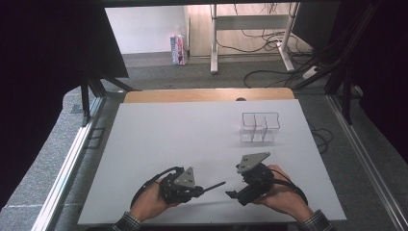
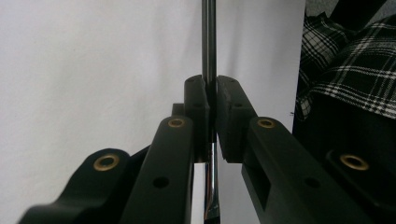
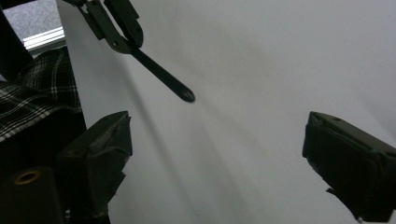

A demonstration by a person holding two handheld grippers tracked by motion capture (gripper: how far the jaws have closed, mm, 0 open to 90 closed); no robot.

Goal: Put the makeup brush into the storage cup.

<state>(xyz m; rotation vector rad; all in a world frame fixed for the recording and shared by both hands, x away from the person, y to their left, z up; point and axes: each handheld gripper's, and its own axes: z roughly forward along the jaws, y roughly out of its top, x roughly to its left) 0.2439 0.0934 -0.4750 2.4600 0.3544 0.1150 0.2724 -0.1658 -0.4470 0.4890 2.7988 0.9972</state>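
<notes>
High view: carton point(image 1: 178, 49) print unreadable; left gripper point(image 1: 201, 189) clamps rod point(image 1: 215, 186).

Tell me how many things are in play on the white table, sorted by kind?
Hand-held grippers: 2, the left gripper and the right gripper
Thin dark rod clamped in the left gripper: 1
Clear divided box: 1
Total: 4

The dark rod point(image 2: 208, 42) runs off the left gripper view's top edge, its lower end hidden between the jaws.
</notes>
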